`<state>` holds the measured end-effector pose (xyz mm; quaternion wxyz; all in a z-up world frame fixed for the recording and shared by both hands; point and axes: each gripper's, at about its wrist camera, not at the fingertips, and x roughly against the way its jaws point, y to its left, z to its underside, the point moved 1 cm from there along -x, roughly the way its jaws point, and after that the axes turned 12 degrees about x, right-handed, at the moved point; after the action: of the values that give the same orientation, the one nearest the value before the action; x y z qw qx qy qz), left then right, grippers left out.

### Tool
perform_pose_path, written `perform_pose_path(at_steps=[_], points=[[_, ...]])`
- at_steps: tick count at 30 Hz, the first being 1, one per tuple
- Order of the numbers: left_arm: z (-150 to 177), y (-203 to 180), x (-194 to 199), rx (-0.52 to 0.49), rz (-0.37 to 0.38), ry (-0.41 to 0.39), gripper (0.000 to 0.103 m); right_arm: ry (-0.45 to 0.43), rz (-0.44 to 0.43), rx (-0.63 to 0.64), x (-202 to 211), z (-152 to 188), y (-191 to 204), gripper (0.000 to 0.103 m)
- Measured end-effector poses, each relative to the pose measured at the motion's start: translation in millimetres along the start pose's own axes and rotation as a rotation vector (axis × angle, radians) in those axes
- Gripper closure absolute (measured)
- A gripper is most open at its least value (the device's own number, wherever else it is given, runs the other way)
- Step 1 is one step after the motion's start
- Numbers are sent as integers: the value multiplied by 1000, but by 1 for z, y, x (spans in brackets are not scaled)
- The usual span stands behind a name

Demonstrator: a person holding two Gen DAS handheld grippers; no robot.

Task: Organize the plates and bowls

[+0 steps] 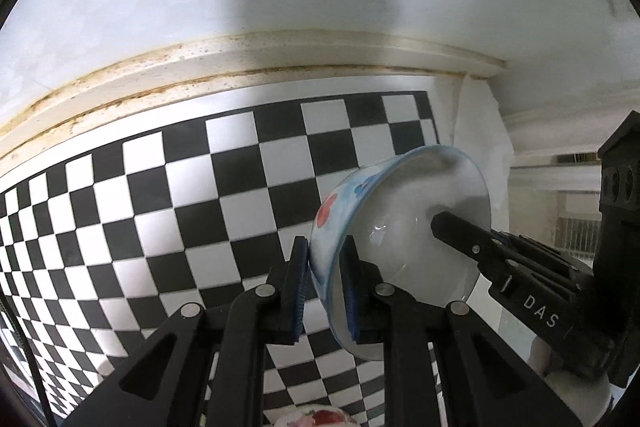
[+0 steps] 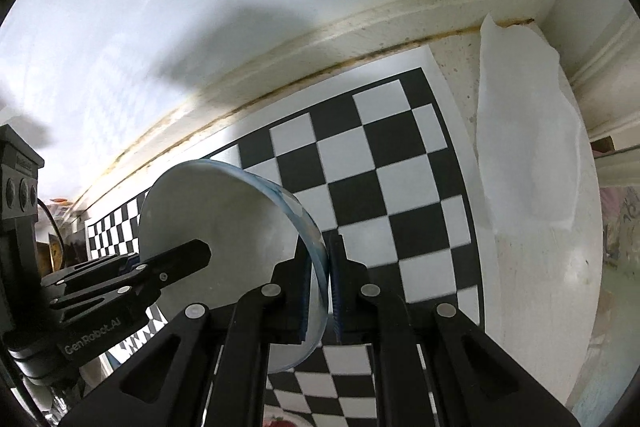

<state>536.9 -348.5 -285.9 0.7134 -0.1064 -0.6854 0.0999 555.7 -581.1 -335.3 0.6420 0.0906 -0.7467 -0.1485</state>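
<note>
A white bowl (image 1: 408, 227) with a blue rim and red and blue flowers on its outside hangs tilted above the checkered mat. My left gripper (image 1: 326, 255) is shut on the bowl's wall, one pad outside and one inside. In the right wrist view the same bowl (image 2: 224, 219) shows its plain white inside, and my right gripper (image 2: 328, 259) is shut on the opposite rim. Each view also shows the other gripper reaching in from the side: the right gripper's inner finger (image 1: 460, 239), and the left gripper's inner finger (image 2: 184, 259).
A black-and-white checkered mat (image 1: 160, 207) covers the counter below. A stained ledge (image 1: 240, 59) and a white wall stand behind it. A crumpled white sheet (image 2: 528, 131) lies past the mat's right edge. A flowered dish (image 1: 316, 419) peeks in at the bottom.
</note>
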Motion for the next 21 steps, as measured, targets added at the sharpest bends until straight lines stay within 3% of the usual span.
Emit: perform_pose_path(at_steps=[10, 21], points=[[66, 13, 41, -34, 17, -43, 89, -54, -4, 24, 52, 55, 26, 93], [157, 30, 57, -74, 20, -32, 89, -64, -3, 46, 83, 151, 57, 93]])
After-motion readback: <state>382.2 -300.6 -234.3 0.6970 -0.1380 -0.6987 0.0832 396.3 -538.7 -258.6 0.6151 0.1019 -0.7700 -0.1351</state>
